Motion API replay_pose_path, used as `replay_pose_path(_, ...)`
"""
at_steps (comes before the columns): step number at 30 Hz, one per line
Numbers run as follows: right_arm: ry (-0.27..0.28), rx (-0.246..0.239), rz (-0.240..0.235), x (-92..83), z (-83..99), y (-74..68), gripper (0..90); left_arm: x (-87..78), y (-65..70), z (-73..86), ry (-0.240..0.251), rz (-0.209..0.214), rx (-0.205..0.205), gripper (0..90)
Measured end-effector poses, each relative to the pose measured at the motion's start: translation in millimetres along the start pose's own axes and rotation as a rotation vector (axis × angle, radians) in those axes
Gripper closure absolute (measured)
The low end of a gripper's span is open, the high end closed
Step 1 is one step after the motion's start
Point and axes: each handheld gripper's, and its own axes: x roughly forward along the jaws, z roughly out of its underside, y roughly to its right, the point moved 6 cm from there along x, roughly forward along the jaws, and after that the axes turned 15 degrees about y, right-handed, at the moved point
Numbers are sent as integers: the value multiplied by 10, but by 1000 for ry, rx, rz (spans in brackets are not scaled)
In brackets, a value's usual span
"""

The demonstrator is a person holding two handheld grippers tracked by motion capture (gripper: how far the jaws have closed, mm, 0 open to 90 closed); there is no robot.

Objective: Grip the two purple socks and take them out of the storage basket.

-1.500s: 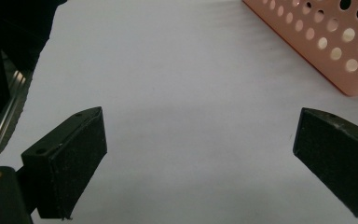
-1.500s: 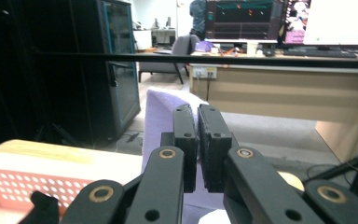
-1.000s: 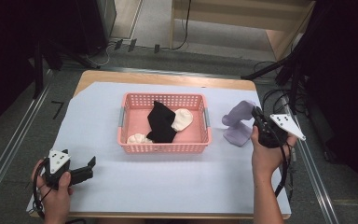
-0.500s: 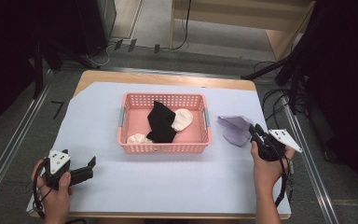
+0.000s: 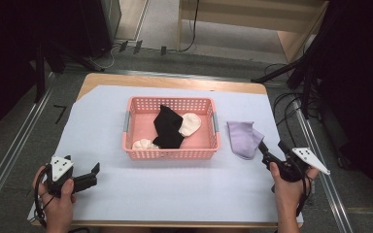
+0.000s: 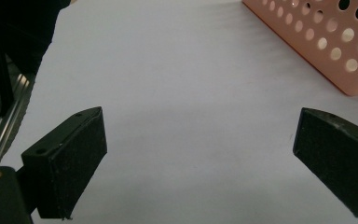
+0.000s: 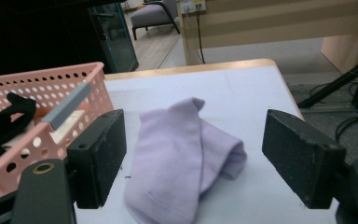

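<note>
A pink perforated basket [image 5: 209, 148] [image 7: 86, 75] [image 6: 321, 51] sits mid-table, holding a black sock [image 5: 167, 126] [image 7: 9, 116] and two cream socks [image 5: 190, 124], the second [image 5: 144, 144] at its front left. A lilac sock [image 5: 243, 138] [image 7: 177, 149] lies flat on the white cover to the basket's right. My right gripper [image 5: 273, 154] [image 7: 193, 161] is open just behind that sock, jaws wide apart, nothing held. My left gripper [image 5: 93, 175] [image 6: 200, 158] rests open near the front left corner, over bare white cover.
The white cover [image 5: 184, 194] spans the wooden table [image 5: 165, 81]. Metal rails [image 5: 9, 160] run along both sides. Cables [image 5: 291, 107] and dark stands lie on the floor at the right.
My right gripper carried the lilac sock down from above the table, let it go flat beside the basket, and drew back toward the front edge. The left gripper stayed put.
</note>
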Motion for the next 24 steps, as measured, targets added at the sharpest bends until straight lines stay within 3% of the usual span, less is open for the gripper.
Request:
replay_pose_path(13,-15,4,24,-280,110,214,226,-5,3,-1,2,-2,3,34)
replay_pose_path(17,-21,23,26,-383,152,279,208,-4,4,-2,6,0,4,34)
replay_pose_path(21,-28,11,51,-495,183,363,159,-6,4,-2,5,1,6,34)
replay_pose_path(22,-51,39,76,-557,199,396,137,-7,4,-2,5,0,8,34)
replay_pose_path(24,-55,48,73,-573,204,410,136,-6,6,-2,6,1,7,34)
